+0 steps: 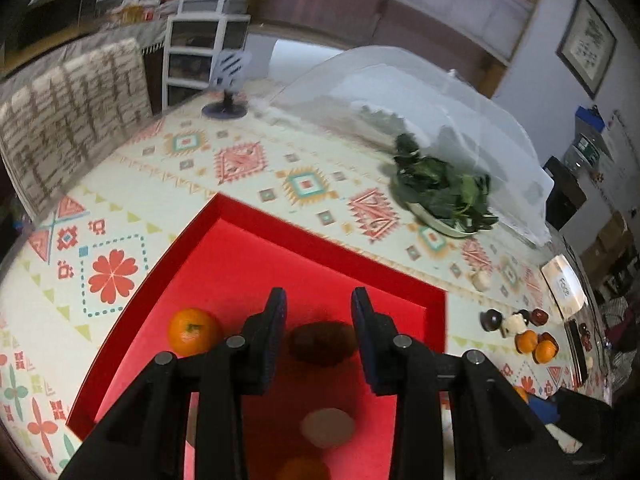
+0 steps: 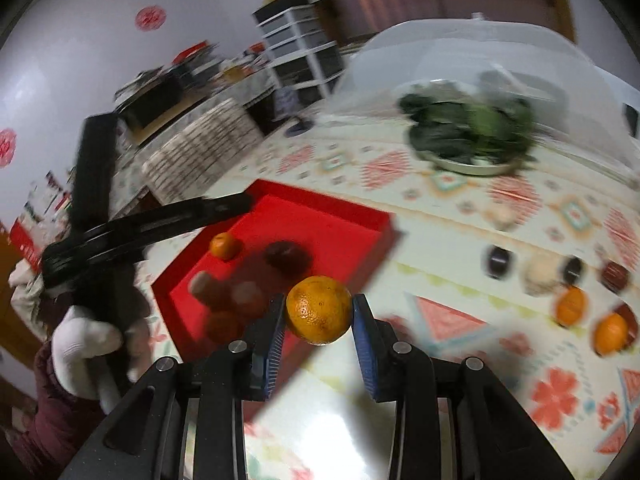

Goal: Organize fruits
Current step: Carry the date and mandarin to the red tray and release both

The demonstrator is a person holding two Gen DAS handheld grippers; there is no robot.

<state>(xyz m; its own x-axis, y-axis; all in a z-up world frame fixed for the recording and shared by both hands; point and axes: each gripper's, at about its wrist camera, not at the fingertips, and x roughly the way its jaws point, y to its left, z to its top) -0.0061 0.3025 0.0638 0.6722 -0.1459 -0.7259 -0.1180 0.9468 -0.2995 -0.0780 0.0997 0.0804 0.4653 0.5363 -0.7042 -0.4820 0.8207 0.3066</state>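
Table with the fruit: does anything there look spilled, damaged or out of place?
Nothing looks spilled or broken. Some fruit already lies in the red tray, but two oranges and a few dark fruits are loose on the tablecloth outside it. The right gripper holds another orange.

Patterned tablecloth-covered table (image 1: pixel 240 160), red tray (image 1: pixel 248 216), plate of greens (image 1: pixel 440 224), mesh cover (image 1: pixel 400 92), loose fruit (image 1: pixel 536 346), perhaps nuts.
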